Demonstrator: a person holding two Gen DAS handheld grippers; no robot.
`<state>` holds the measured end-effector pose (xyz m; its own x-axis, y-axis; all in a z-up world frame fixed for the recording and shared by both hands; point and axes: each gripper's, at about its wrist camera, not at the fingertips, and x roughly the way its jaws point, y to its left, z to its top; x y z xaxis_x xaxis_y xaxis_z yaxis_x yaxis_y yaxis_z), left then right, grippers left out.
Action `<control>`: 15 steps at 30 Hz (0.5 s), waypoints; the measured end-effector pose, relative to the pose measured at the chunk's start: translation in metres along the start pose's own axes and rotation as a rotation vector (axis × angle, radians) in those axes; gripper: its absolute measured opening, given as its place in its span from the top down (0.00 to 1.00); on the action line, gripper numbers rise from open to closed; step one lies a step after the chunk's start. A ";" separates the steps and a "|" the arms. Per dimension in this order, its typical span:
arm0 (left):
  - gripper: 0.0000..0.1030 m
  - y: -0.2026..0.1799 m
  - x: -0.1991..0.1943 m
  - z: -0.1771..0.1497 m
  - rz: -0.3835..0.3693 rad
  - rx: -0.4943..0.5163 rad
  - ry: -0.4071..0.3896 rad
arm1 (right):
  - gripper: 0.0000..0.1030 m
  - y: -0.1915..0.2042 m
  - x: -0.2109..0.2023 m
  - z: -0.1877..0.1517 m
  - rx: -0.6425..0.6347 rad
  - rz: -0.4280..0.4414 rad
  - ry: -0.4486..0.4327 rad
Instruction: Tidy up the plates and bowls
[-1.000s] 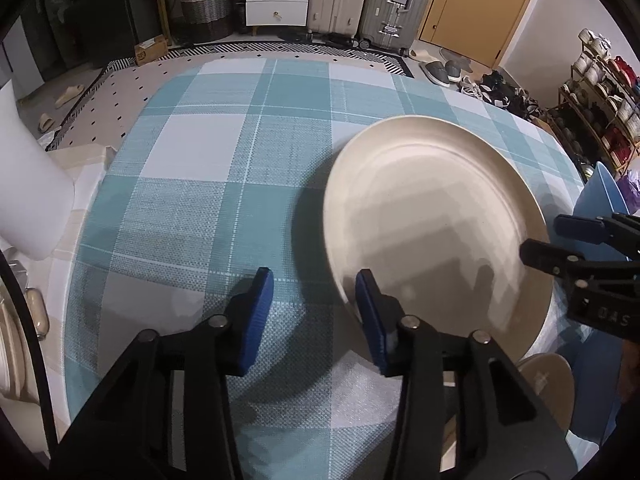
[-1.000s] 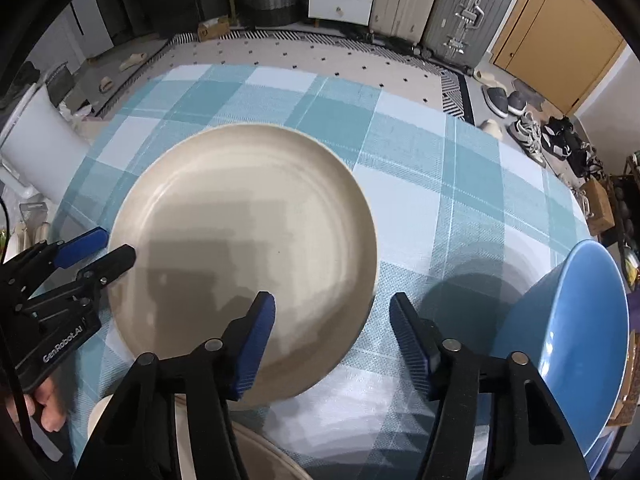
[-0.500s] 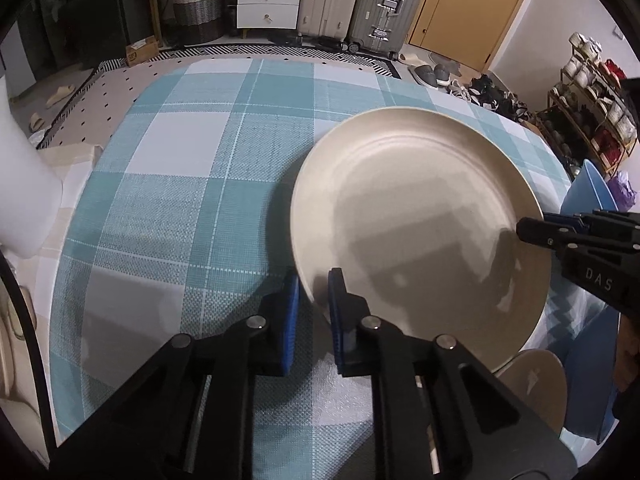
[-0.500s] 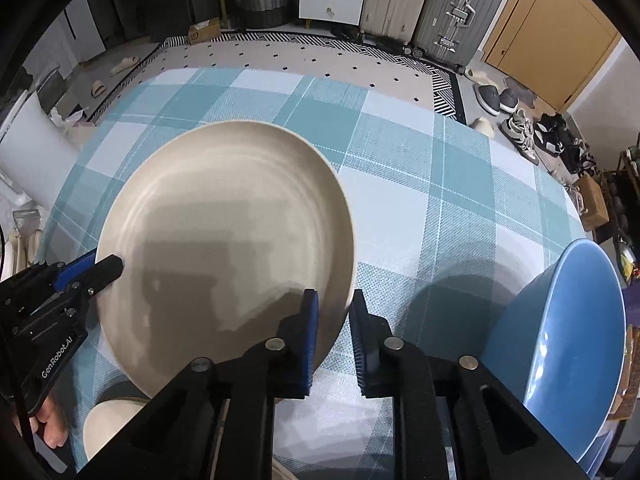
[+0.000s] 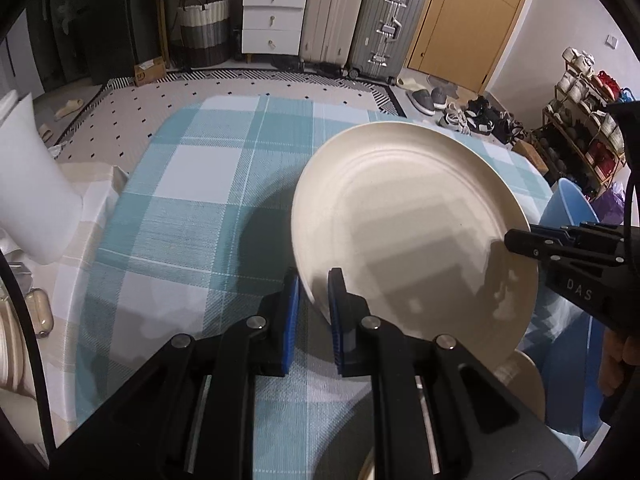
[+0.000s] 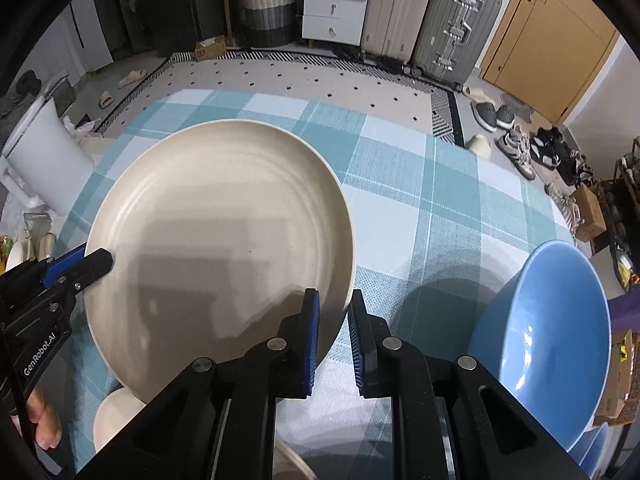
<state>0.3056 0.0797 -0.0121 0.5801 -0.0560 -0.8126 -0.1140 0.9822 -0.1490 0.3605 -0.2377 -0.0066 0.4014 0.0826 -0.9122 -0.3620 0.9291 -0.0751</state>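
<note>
checked tablecloth (image 5: 192, 184), tilted cream plate (image 5: 400, 208)

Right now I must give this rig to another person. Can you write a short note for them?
Left gripper: jaws shut on the rim of the cream plate, at its near left edge.
Right gripper: jaws shut on the same plate's rim, at its right edge.
The plate is tilted and lifted off the checked tablecloth.
Blue bowl sits on the right; a smaller cream dish lies below the plate's near edge.
Done: plate gripped by both and raised.
Left: carry it to its stack, then sort the bowls.
</note>
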 end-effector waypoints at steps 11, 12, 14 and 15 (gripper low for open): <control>0.89 0.005 -0.053 -0.011 0.003 -0.022 -0.057 | 0.85 0.014 -0.035 -0.014 -0.027 0.017 -0.050; 0.89 0.005 -0.056 -0.012 0.002 -0.023 -0.059 | 0.85 0.015 -0.037 -0.015 -0.029 0.018 -0.052; 0.89 0.007 -0.062 -0.015 -0.002 -0.028 -0.062 | 0.85 0.018 -0.043 -0.017 -0.035 0.019 -0.059; 0.89 0.007 -0.067 -0.018 -0.004 -0.030 -0.064 | 0.85 0.019 -0.045 -0.019 -0.035 0.021 -0.063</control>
<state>0.2516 0.0874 0.0312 0.6312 -0.0473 -0.7742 -0.1349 0.9762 -0.1697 0.3195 -0.2304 0.0257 0.4449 0.1256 -0.8868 -0.3999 0.9138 -0.0712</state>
